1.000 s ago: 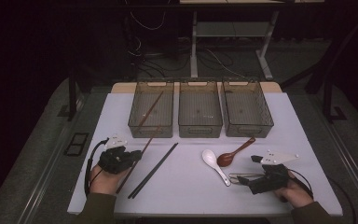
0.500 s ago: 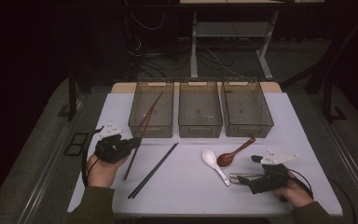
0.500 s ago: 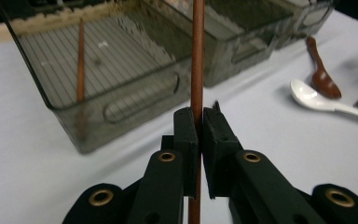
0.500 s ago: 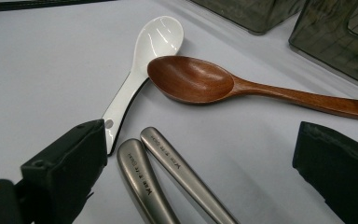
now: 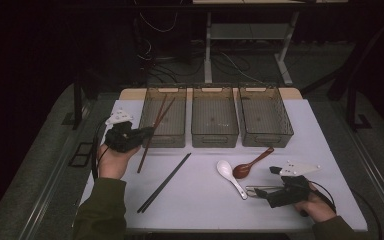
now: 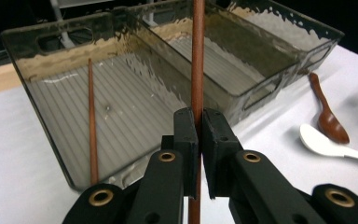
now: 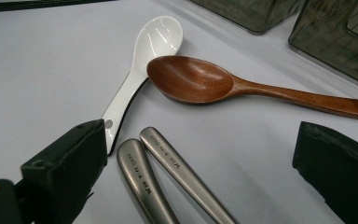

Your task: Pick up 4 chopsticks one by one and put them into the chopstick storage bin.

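In my left tongs (image 6: 196,154) I have a brown chopstick (image 6: 197,56) clamped tight between the pads, and it has come up off the table since a second ago. Then it lay beside the black pair; now it hangs at a slant in front of the left bin (image 5: 166,116), with its upper end over the bin's near wall. A matching brown stick (image 6: 92,121) already lies inside, so I judge this one is bound for the same bin and the lift is the start of the drop-off. My right tongs (image 7: 200,177) have not stirred; their jaws stand apart around the ends of two metal chopsticks (image 7: 168,179), pressing on nothing.

Nearest me the table (image 5: 200,200) is a smooth, pale sheet. The metal sticks are dull grey, rounded at the ends, with small lettering stamped along them. The black chopsticks (image 5: 164,182) lie together, thin and straight, on a diagonal. Beyond them are the white spoon (image 7: 142,65), glossy like ceramic with a small hole in the handle, and the wooden spoon (image 7: 200,81), reddish, with visible grain and an oval bowl touching the white one's neck. Farthest, three smoky see-through plastic bins stand side by side, with ribbed floors, rippled walls and handle slots; the middle bin (image 5: 214,116) and right bin (image 5: 265,116) look empty.
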`<state>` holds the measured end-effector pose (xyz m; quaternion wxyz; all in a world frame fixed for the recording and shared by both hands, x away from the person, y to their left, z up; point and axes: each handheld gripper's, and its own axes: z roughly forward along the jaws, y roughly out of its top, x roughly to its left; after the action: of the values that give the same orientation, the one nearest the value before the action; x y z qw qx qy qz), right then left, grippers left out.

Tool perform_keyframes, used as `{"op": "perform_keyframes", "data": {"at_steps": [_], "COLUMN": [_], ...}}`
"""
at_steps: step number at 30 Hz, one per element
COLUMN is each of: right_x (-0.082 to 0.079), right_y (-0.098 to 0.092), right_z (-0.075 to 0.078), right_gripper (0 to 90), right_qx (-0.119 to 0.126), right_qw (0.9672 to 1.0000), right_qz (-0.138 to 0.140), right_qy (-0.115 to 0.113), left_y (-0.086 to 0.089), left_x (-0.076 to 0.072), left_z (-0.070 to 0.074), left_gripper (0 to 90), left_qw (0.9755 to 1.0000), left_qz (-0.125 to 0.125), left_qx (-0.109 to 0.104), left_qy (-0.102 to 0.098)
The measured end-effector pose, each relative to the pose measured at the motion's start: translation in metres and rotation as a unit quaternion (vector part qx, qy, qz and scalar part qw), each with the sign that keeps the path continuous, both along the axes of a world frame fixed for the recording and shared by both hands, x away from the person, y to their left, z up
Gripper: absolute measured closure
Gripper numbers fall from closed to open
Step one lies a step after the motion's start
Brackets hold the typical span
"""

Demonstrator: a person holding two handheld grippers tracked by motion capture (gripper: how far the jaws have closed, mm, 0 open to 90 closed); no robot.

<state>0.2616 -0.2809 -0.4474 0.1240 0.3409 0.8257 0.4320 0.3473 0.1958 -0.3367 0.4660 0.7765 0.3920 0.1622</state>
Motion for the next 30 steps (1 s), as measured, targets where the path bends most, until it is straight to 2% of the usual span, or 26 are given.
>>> {"op": "perform_keyframes", "data": {"at_steps": [10,17,21,25,30], "right_x": [0.000,0.000,0.001,0.001,0.001], "right_y": [0.000,0.000,0.000,0.000,0.000], "right_z": [0.000,0.000,-0.001,0.000,-0.001], "right_gripper": [3.0,3.0,2.9,2.9,2.9], "right_qx": [0.000,0.001,0.000,0.000,0.001], "right_qw": [1.0000,1.0000,1.0000,1.0000,1.0000], "right_qz": [0.001,0.001,0.000,0.001,0.001], "right_qy": [-0.003,-0.003,-0.002,-0.002,-0.002], "left_y": [-0.007,-0.014,-0.017,-0.019,-0.021], "left_x": [0.028,0.051,0.066,0.083,0.102], "left_z": [0.024,0.047,0.058,0.058,0.044], "left_gripper": [84.1,84.1,84.0,84.1,84.1], "left_qw": [0.9999,0.9999,0.9996,0.9990,0.9982], "left_qz": [-0.003,-0.002,0.009,0.025,0.042], "left_qx": [-0.008,0.001,0.010,0.020,0.028], "left_qy": [-0.007,-0.017,-0.024,-0.032,-0.031]}}
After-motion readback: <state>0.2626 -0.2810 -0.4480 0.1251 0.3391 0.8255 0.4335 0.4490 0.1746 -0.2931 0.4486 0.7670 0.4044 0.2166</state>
